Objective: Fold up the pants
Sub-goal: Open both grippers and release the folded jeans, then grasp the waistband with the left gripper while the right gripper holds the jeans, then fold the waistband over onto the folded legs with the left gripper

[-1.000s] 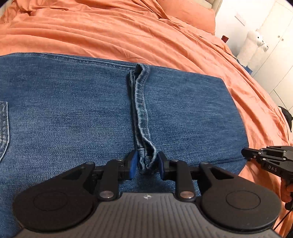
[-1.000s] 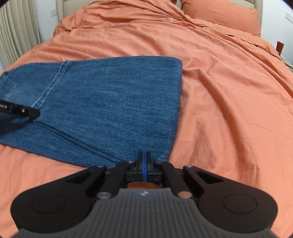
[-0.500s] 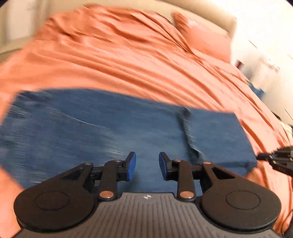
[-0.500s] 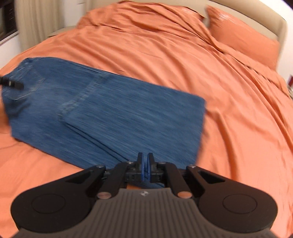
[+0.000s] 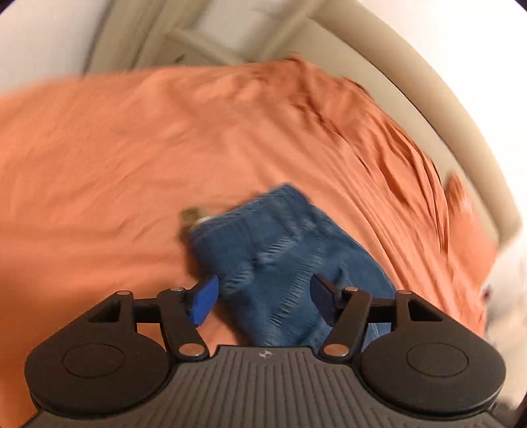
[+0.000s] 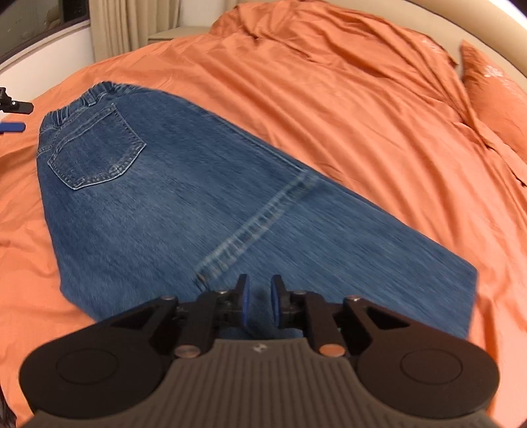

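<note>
The blue jeans [image 6: 197, 197] lie folded flat on the orange bed, waistband and back pocket [image 6: 95, 148] at the far left, folded end near me. My right gripper [image 6: 260, 298] is a little open and empty, low over the near edge of the jeans. My left gripper [image 5: 263, 298] is wide open and empty, over the waistband end of the jeans [image 5: 280, 250]; that view is motion-blurred. The left gripper's fingertips [image 6: 13, 126] show at the left edge of the right wrist view, beside the waistband.
The orange duvet [image 6: 329, 82] covers the whole bed, with creases toward the headboard. An orange pillow [image 6: 494, 89] lies at the far right. A beige headboard [image 5: 428, 108] curves round the back. Curtains [image 6: 131, 23] and a window sill stand at the far left.
My left gripper let go of the trouser hem, opened wide and swung left to the waistband end. My right gripper opened slightly and moved over the jeans' near edge.
</note>
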